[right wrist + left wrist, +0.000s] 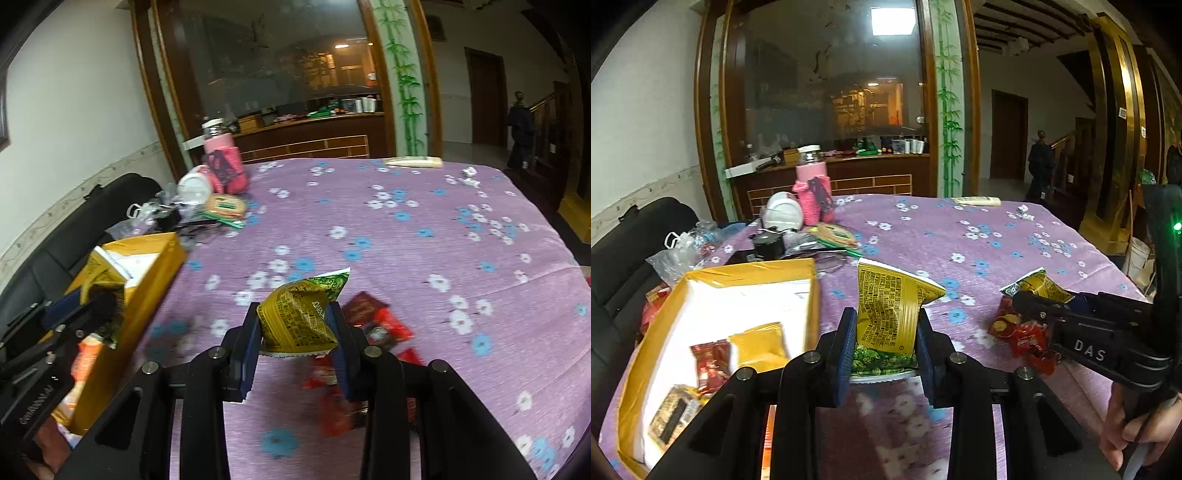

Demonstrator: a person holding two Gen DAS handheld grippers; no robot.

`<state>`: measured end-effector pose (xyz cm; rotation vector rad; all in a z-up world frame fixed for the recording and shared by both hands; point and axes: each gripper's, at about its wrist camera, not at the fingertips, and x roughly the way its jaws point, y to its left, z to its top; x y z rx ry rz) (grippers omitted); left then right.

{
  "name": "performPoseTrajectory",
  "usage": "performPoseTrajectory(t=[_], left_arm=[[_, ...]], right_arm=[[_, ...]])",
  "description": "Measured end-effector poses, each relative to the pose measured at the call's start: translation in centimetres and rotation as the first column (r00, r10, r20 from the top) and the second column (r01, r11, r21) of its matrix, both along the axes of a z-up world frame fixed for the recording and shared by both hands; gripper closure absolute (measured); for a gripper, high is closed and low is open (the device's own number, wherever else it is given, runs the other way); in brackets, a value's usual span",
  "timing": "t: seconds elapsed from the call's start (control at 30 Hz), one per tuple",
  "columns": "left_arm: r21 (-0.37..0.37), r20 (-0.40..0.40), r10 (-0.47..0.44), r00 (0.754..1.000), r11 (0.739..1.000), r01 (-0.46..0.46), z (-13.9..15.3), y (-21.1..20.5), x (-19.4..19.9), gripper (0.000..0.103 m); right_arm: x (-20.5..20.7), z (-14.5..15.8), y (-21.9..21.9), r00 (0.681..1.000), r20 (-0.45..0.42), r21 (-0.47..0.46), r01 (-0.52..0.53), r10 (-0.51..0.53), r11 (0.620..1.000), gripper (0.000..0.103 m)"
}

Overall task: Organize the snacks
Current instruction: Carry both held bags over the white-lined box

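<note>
Both crinkled foil snack packets (886, 310) (299, 321) sit pinched between ribbed pads.

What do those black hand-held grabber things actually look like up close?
Each is matte black plastic. The left gripper and the right gripper have two flat jaws faced with dark blue ribbed pads, on angular black links with silver pivot pins. Seen from the left wrist view, the right one's side bears white letters "DAS" and a small green light.

Two gold-and-green snack packets (886, 310) (299, 317), one yellow box (809, 291), one pink bottle (812, 173), several red candies (1023, 336).
</note>
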<state>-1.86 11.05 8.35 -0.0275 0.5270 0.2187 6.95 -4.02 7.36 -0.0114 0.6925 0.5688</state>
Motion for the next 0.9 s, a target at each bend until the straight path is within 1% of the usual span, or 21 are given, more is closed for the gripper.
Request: performPoseTrajectory(t=[0.3,0.6,0.77,0.9], left_arm=[[-0.038,0.004,0.062,0.998,0.997,-0.062,-0.2,3.8,-1.8,0.071],[-0.075,-0.003,0.139,0.99,0.987,-0.139,-0.6,7.6,-3.1,0.071],[-0.087,-0.018,0.189,0.982,0.978,-0.19,-1.1,9.8,-3.6,0.071],[-0.091,-0.035,0.239,0.97,0.966,-0.241,-1.5,11.9,-4.0,0.071]], right_arm=[[-3.2,0.6,5.2,0.992,-0.005,0.012,-0.123,0.123,0.992,0.07],[-5.8,0.8,10.5,0.971,-0.009,0.0,-0.24,0.24,0.971,0.07],[-6.9,0.7,12.6,0.958,-0.018,-0.01,-0.286,0.286,0.958,0.07],[-8.0,0.5,14.4,0.945,-0.026,-0.016,-0.327,0.326,0.945,0.07]])
